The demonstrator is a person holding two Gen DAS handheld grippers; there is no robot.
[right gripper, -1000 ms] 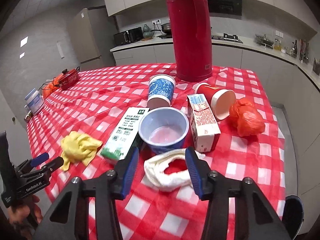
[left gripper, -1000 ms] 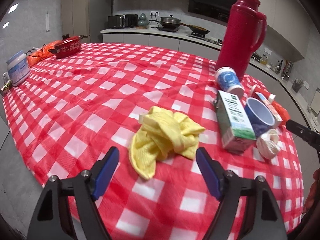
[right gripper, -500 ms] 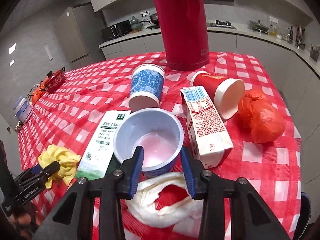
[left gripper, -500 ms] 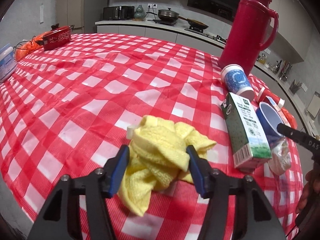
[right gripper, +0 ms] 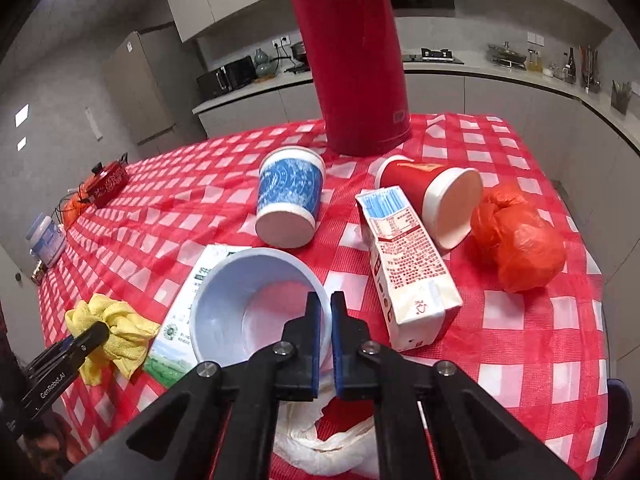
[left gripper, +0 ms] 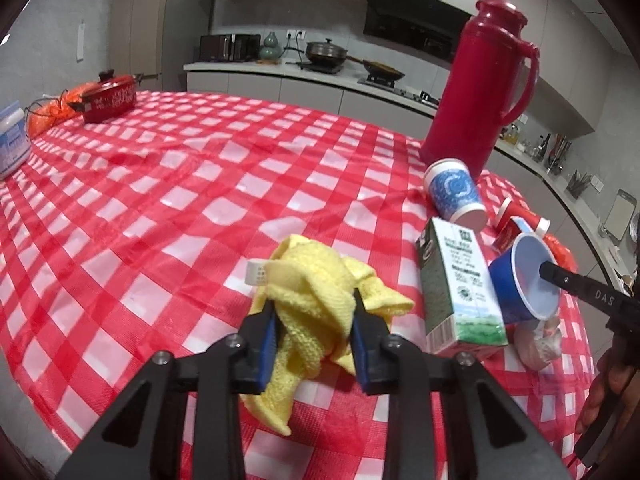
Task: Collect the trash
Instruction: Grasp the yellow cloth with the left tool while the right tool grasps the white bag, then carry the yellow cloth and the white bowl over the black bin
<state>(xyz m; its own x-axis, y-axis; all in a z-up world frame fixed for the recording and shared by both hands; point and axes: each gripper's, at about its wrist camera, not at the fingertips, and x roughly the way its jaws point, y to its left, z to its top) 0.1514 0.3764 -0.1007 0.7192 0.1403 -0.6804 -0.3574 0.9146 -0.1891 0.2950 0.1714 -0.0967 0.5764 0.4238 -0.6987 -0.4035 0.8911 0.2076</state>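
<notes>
A crumpled yellow cloth [left gripper: 316, 280] lies near the front of the red-checked table [left gripper: 200, 208], and my left gripper [left gripper: 314, 308] is shut on it, pads pressing both sides. A blue cup [right gripper: 248, 300] with a pale inside leans against a green-and-white carton [right gripper: 180, 312]. My right gripper [right gripper: 325, 308] is shut on the cup's near rim, one finger inside and one outside. The left wrist view shows the same blue cup [left gripper: 516, 280] tipped on its side with a black finger reaching into its mouth.
Lying past the cup are a blue-patterned paper cup [right gripper: 290, 196], a red paper cup [right gripper: 432, 192], a white carton [right gripper: 404, 252] and an orange-red bag [right gripper: 520, 240]. A white bag [right gripper: 320, 440] sits under my right gripper. A tall red thermos [right gripper: 352, 60] stands behind.
Both grippers have closed. The left moved forward over the yellow cloth and pinched it. The right moved forward from above the white bag and closed on the blue cup's rim.
</notes>
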